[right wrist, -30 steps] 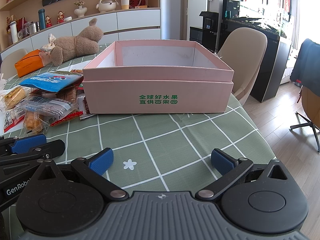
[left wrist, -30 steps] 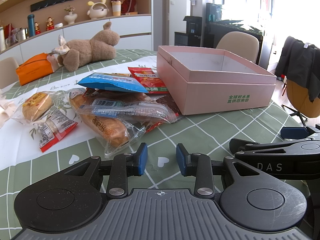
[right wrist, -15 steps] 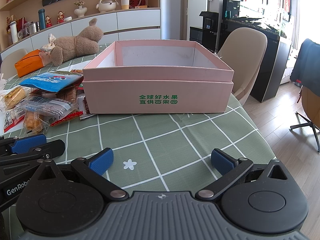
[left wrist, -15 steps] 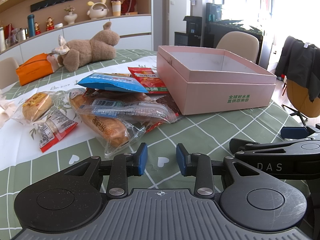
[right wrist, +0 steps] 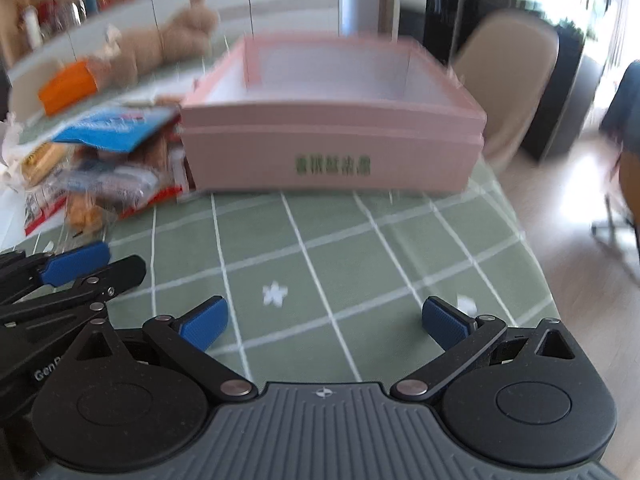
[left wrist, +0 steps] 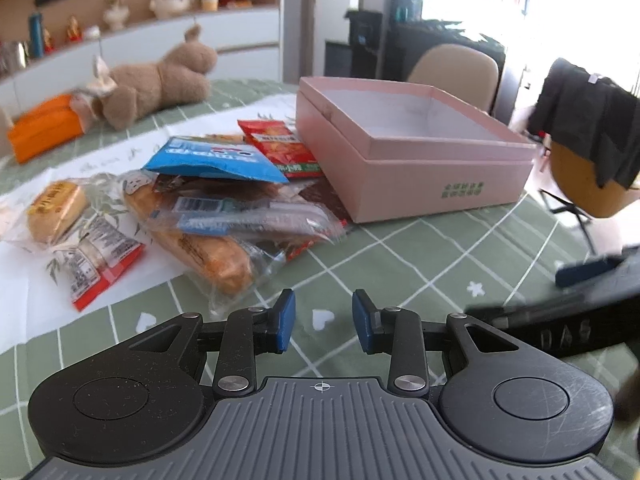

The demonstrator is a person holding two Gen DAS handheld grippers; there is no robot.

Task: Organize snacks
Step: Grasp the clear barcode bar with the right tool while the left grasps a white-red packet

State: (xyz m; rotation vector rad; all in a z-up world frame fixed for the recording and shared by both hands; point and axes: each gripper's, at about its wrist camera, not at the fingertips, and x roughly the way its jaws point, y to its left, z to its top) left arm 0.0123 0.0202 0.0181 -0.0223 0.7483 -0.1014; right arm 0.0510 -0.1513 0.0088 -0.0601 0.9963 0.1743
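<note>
A pile of snack packets lies left of an open, empty pink box (left wrist: 404, 168): a blue packet (left wrist: 212, 160), a red packet (left wrist: 280, 146), a clear-wrapped bread (left wrist: 200, 240), a small cake (left wrist: 54, 210) and a red-and-white packet (left wrist: 96, 266). My left gripper (left wrist: 323, 327) is open with a narrow gap, empty, just short of the bread. My right gripper (right wrist: 324, 322) is wide open and empty, facing the box (right wrist: 332, 136). The pile (right wrist: 104, 168) also shows at the left of the right wrist view.
A green checked tablecloth (left wrist: 420, 264) covers the table. A brown plush toy (left wrist: 160, 80) and an orange pouch (left wrist: 44, 128) lie at the back left. A beige chair (right wrist: 508, 80) stands behind the box. The table edge drops to the floor at the right (right wrist: 536, 240).
Both grippers have lifted and moved forward; both views now look down more on the table, the right one with motion blur. Jaw openings are unchanged.
</note>
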